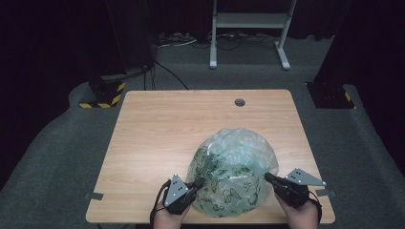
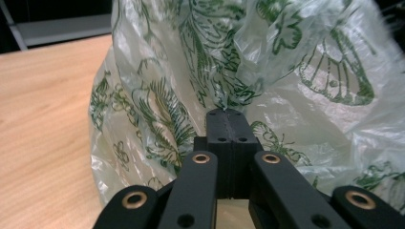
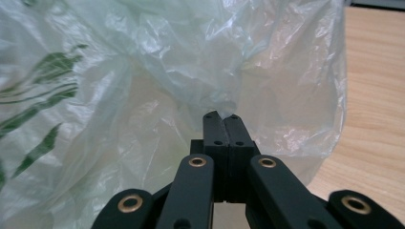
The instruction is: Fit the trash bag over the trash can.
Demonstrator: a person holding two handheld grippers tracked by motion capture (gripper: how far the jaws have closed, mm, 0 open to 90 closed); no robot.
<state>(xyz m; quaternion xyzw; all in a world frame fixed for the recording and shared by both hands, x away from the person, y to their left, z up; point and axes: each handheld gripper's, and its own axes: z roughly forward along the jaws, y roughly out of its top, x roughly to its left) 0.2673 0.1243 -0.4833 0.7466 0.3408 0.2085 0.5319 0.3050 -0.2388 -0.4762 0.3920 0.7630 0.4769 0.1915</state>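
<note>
A puffed-up clear plastic bag (image 1: pixel 234 167) printed with green leaves and butterflies sits on the wooden table (image 1: pixel 157 133) near its front edge. My left gripper (image 1: pixel 198 182) is at the bag's left side, shut on a pinch of the printed film (image 2: pixel 286 71); its black jaws (image 2: pixel 228 112) meet with plastic gathered at the tips. My right gripper (image 1: pixel 267 176) is at the bag's right side, shut on a fold of the paler film (image 3: pixel 143 95), which bunches at its closed tips (image 3: pixel 222 115). A hand holds each gripper at the table's front edge.
A round cable hole (image 1: pixel 239 102) lies near the table's far edge. Beyond the table stand a white metal frame (image 1: pixel 248 21) and two dark stands with yellow-black striped bases (image 1: pixel 102 93) (image 1: pixel 329 93). Grey carpet surrounds the table.
</note>
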